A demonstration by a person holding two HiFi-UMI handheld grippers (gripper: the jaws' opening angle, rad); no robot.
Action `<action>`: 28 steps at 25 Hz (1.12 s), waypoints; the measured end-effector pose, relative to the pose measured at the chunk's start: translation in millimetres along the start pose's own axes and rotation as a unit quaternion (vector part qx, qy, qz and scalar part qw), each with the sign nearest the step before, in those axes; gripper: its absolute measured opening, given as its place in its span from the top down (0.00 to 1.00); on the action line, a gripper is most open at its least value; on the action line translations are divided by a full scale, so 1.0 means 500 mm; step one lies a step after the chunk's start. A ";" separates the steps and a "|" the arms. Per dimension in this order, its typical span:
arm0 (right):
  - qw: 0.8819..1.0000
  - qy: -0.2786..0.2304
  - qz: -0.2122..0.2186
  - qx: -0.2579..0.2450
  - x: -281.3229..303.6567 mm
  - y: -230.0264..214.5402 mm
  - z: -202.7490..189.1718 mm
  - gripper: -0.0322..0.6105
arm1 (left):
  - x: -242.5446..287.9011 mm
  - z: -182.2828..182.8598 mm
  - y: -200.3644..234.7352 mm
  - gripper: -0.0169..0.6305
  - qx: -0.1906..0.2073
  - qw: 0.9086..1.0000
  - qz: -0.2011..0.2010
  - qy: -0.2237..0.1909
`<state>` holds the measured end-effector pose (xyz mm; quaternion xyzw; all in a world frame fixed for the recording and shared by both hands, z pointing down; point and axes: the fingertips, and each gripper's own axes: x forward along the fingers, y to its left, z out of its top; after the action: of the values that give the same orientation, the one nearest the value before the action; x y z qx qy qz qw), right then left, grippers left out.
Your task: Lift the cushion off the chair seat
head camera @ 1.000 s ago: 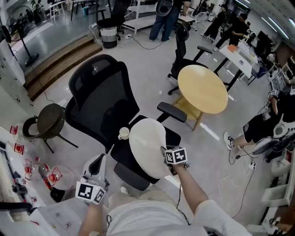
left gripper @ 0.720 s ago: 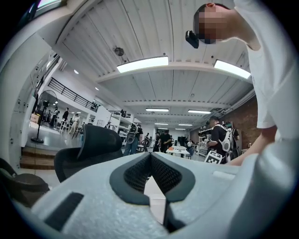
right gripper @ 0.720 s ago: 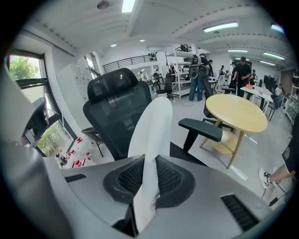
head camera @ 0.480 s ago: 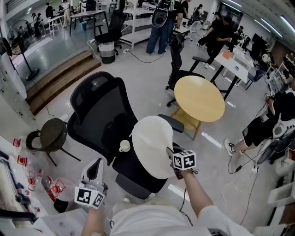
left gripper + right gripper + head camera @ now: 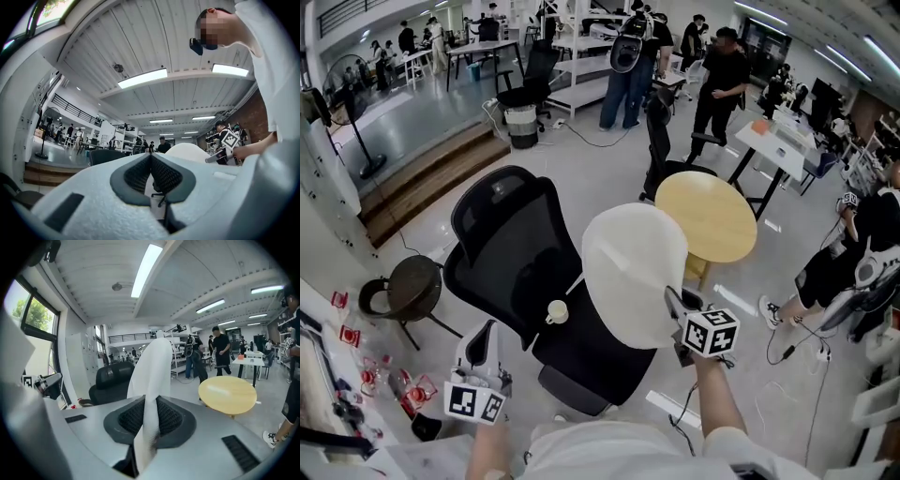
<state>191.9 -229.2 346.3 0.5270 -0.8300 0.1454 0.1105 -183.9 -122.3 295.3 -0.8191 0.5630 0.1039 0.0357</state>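
Note:
A round white cushion (image 5: pixel 633 272) hangs in the air above the black mesh office chair (image 5: pixel 511 248), clear of its seat (image 5: pixel 591 352). My right gripper (image 5: pixel 672 300) is shut on the cushion's near edge. In the right gripper view the white cushion (image 5: pixel 152 376) stands edge-on between the pads of my right gripper (image 5: pixel 150 416). My left gripper (image 5: pixel 485 333) is low at the left of the chair, shut and holding nothing. In the left gripper view the pads of my left gripper (image 5: pixel 150 161) meet, with the cushion (image 5: pixel 187 152) beyond.
A round wooden table (image 5: pixel 706 216) stands right behind the chair. A small dark stool (image 5: pixel 411 286) is at the left, and a cream cup-like piece (image 5: pixel 555 311) sits by the seat's left side. Another black chair (image 5: pixel 666 141) and several people are farther back.
The right gripper has risen with the cushion, lifting it from just over the seat to well above it. The left gripper has risen a little.

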 end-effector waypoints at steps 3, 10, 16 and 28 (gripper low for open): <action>0.999 -0.035 -0.006 -0.007 -0.039 0.003 0.054 0.86 | -0.008 0.021 0.021 0.95 0.000 1.000 0.017 -0.015; 0.994 -0.105 -0.022 0.000 -0.139 0.005 0.134 0.86 | -0.040 0.044 0.049 0.95 -0.001 0.999 0.046 -0.026; 0.989 -0.138 -0.058 0.001 -0.213 -0.003 0.147 0.86 | -0.068 0.050 0.076 0.95 -0.006 0.997 0.076 -0.028; 0.989 -0.142 -0.052 0.003 -0.221 0.030 0.138 0.86 | -0.063 0.052 0.069 0.95 -0.007 0.997 0.070 -0.023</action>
<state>222.6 -154.8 242.8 0.5849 -0.8084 0.0661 -0.0024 -230.3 -101.6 278.5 -0.7753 0.6173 0.1289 0.0352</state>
